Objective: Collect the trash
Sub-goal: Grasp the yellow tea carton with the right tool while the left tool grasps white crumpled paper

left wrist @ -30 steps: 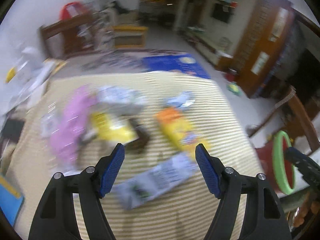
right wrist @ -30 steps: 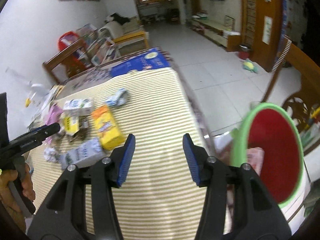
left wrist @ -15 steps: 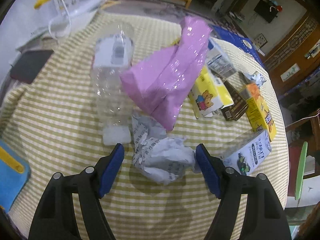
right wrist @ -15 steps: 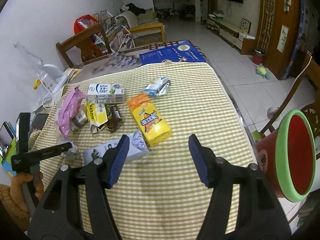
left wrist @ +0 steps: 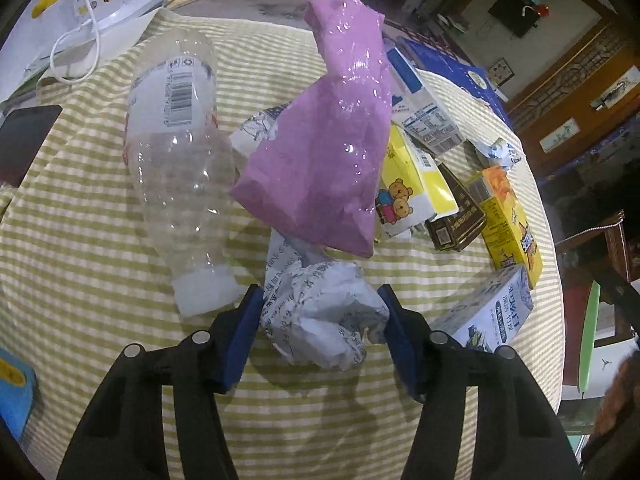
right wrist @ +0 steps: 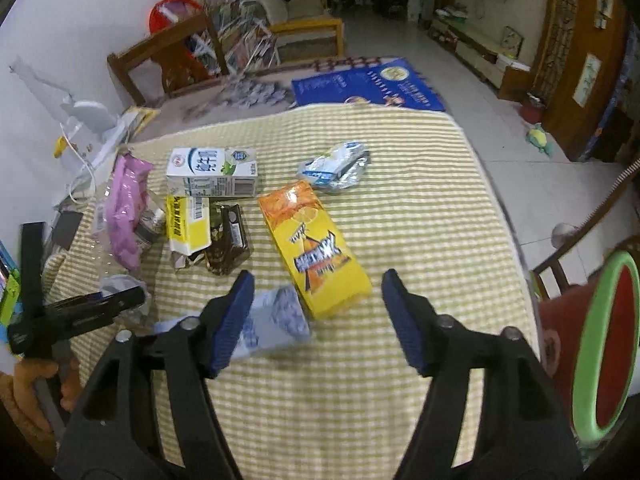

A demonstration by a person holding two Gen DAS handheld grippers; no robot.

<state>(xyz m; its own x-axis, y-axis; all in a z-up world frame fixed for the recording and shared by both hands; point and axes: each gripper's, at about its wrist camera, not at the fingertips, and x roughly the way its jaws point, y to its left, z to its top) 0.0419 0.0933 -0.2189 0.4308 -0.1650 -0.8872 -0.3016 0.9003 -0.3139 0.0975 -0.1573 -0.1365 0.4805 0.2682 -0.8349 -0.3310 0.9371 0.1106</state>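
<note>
Crumpled paper wad is lying on striped tablecloth, below pink bag. Left gripper jaws, just closing, are pressing its 2 sides. Right gripper, just widening, is hanging empty. Advice: squeeze firmly before lifting.

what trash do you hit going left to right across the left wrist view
clear plastic bottle → crumpled paper ball held between the left gripper pads → brown carton → orange-yellow juice box

Crumpled printed paper ball on checked cloth, below purple bag.
</note>
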